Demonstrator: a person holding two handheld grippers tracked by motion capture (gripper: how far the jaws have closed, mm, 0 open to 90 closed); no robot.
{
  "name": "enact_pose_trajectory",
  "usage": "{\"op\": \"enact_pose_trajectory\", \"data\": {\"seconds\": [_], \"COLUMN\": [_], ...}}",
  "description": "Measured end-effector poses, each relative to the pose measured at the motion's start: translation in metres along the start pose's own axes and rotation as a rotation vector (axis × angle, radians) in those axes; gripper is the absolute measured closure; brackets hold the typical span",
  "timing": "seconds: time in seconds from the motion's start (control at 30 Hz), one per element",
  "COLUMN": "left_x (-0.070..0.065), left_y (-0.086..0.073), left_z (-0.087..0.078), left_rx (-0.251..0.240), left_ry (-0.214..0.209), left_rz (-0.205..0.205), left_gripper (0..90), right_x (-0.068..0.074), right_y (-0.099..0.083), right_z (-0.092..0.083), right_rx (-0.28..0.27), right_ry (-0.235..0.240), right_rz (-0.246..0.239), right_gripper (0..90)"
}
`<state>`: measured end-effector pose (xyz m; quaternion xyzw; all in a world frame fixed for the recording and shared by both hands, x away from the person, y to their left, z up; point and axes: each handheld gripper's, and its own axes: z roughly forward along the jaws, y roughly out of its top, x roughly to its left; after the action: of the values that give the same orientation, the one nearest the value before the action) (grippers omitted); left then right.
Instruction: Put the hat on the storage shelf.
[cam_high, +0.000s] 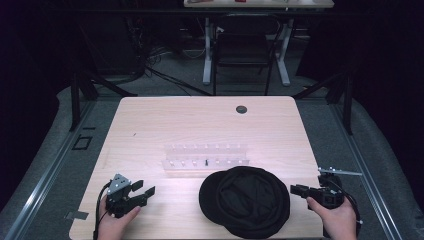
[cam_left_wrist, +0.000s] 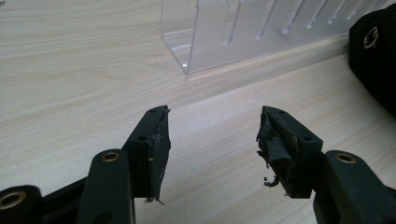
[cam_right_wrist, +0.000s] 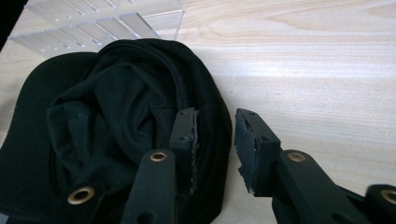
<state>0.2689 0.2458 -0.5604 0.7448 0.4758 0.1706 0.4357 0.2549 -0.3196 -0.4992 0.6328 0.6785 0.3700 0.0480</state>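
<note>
High view cuts off the black cap's (cam_high: 245, 202) near edge.

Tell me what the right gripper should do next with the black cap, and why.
Probably ease the right gripper forward and down onto the black cap edge, then close. Its jaws stand open with one pad over the cap's rim, nothing gripped yet. The left gripper rests open and apart from the cap.
</note>
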Motion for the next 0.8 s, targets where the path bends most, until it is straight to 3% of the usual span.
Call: {"op": "enact_pose_trajectory", "data": {"seconds": [0.2,0.33,0.4,0.53,0.8], "left_x": [0.000,0.000,0.000,-0.001,-0.001], "left_y": [0.000,0.000,0.000,0.000,0.000], "left_z": [0.000,0.000,0.000,0.001,0.001], "left_rx": [0.000,0.002,0.004,0.010,0.008], "left_ry": [0.002,0.000,-0.001,-0.001,-0.001], "left_rz": [-0.002,0.001,0.002,0.005,0.007], "left_gripper": [43.6,43.6,43.6,43.6,43.6], "right_x": [0.001,0.002,0.002,0.006,0.008], "right_y": [0.001,0.000,0.000,0.002,0.008], "right_z": [0.004,0.007,0.008,0.011,0.020], "right_rx": [0.042,0.100,0.114,0.151,0.210], "right_ry": [-0.018,-0.028,-0.011,-0.001,-0.034], "right_rz": [0.014,0.041,0.045,0.040,0.028], "right_gripper": [69.0,69.1,69.3,70.1,70.8]}}
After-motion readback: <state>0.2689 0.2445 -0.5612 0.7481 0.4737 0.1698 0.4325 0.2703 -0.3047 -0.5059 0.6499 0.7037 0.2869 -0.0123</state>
